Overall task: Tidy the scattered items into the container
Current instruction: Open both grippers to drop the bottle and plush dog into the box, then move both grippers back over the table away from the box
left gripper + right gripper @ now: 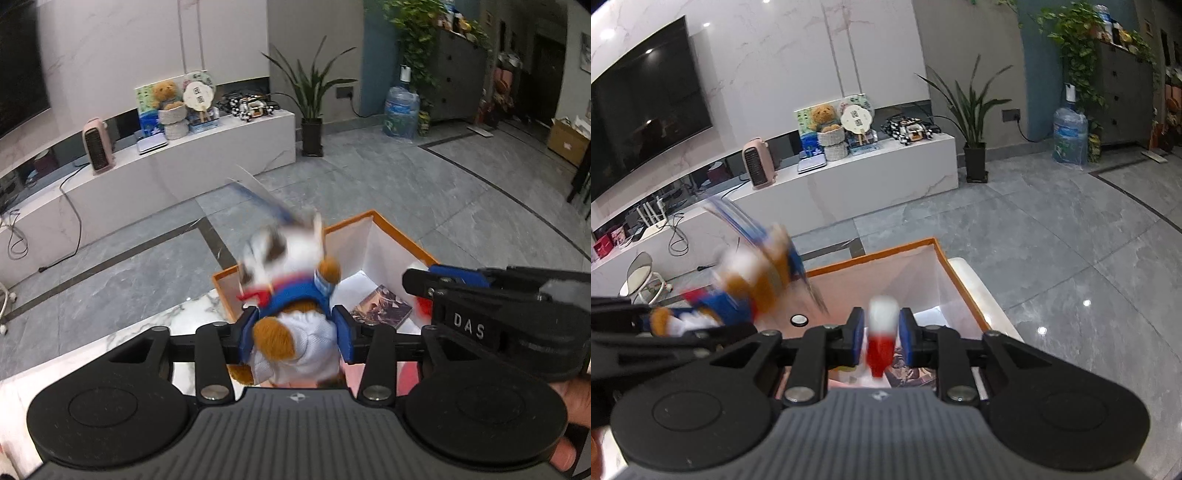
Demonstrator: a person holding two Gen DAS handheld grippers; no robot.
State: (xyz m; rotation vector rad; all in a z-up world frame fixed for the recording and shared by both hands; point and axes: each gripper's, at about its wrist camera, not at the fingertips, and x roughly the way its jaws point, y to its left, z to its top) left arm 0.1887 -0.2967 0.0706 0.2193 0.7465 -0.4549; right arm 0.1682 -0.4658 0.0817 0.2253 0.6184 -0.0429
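The stuffed toy (291, 314) looks soft, light and squashy, so its middle is a good place to pinch. It sits between the half-spread left tool (295, 328), above the orange box (373, 218) toward 12 o'clock. The right tool (881, 332) stands a little apart around a blurry red and white thing (881, 332).

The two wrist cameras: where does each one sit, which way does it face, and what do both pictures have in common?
Left wrist: sits on the left gripper, looks forward and down at the stuffed toy between its fingers, over the orange box; a hand and the right gripper show.
Right wrist: sits on the right gripper, looks down into the box past a red and white object; the left gripper shows at the left edge.
Shared: box, toy, white TV bench, potted plant.
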